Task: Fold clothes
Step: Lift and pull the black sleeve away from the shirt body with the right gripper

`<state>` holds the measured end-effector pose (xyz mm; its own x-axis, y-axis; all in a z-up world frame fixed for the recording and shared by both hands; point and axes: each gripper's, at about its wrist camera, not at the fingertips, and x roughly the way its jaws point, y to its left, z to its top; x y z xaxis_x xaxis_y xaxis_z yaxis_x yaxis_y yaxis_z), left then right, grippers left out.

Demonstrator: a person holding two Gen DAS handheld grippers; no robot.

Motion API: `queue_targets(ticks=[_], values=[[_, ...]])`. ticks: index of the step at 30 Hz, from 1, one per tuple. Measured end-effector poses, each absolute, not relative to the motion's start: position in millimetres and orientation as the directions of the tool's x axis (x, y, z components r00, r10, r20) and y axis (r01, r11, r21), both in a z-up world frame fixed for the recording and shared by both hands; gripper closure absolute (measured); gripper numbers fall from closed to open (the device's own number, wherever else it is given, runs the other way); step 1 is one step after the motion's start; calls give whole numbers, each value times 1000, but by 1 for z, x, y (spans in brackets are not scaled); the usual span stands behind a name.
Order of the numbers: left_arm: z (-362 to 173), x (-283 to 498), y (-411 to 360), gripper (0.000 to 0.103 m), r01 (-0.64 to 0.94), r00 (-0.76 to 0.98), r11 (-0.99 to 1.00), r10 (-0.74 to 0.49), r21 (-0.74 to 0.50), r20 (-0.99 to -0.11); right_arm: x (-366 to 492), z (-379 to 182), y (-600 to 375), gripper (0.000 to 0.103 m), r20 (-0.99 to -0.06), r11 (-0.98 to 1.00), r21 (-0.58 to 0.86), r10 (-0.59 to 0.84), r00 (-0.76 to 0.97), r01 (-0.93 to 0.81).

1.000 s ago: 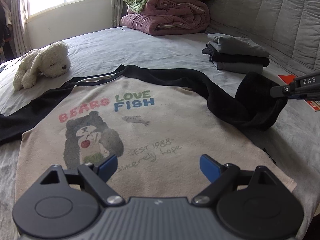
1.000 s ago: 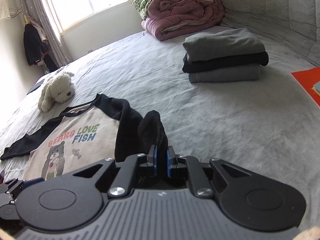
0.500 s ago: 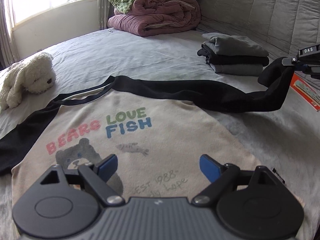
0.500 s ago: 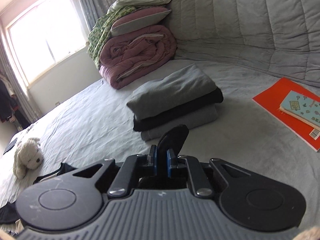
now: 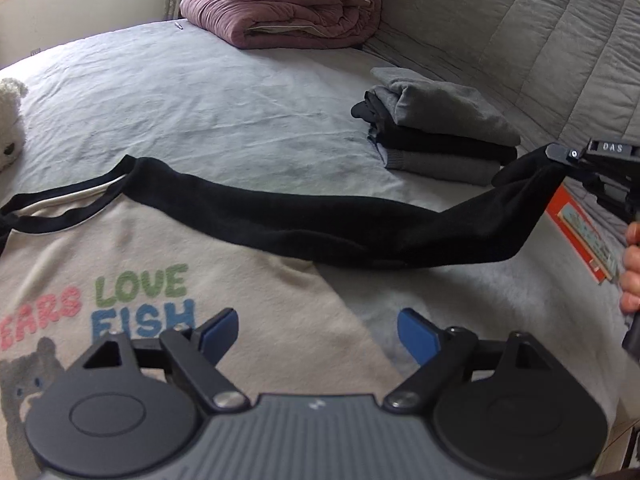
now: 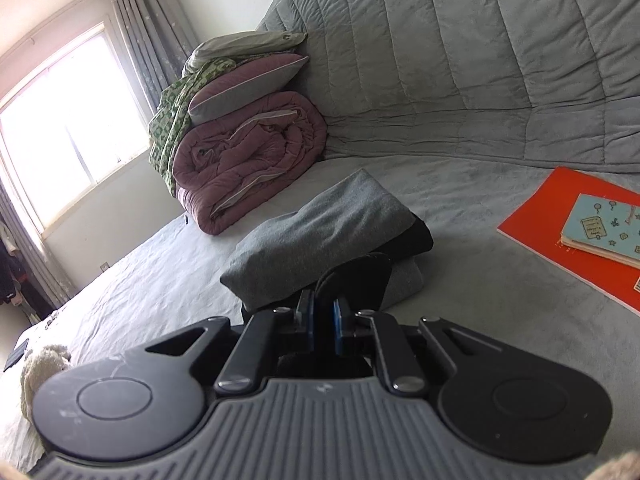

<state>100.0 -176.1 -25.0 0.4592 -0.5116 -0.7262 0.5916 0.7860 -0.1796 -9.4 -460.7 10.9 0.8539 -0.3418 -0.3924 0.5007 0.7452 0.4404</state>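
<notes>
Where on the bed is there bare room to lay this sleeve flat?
Bare sheet lies between the shirt, maroon quilt and folded stack. Crowded right: the stack and orange book flank the right tool gripping the sleeve.

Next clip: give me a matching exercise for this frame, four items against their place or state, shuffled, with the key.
Items:
1. left gripper
2. right gripper
3. folded stack
4. orange folder

States:
A. jaws shut on the black sleeve
B. lies under a blue notebook
C. jaws open above the shirt
D. grey on top, black beneath

Pairs: 1-C, 2-A, 3-D, 4-B
</notes>
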Motion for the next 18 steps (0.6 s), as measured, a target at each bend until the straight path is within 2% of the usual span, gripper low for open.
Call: queue_targets(ticks=[10, 14, 18], values=[[-12, 157, -204, 17, 576, 532, 813, -450, -83, -718, -4, 8, -480, 91, -364, 693, 520, -349, 863, 500], [-15, 161, -211, 17, 595, 495, 795, -478, -118, -726, -1, 6, -486, 91, -338, 668, 553, -365, 867, 497], [-21, 149, -228, 17, 659, 485, 747, -506, -82, -713, 4, 4, -493, 91, -342, 647, 568, -376, 861, 508]])
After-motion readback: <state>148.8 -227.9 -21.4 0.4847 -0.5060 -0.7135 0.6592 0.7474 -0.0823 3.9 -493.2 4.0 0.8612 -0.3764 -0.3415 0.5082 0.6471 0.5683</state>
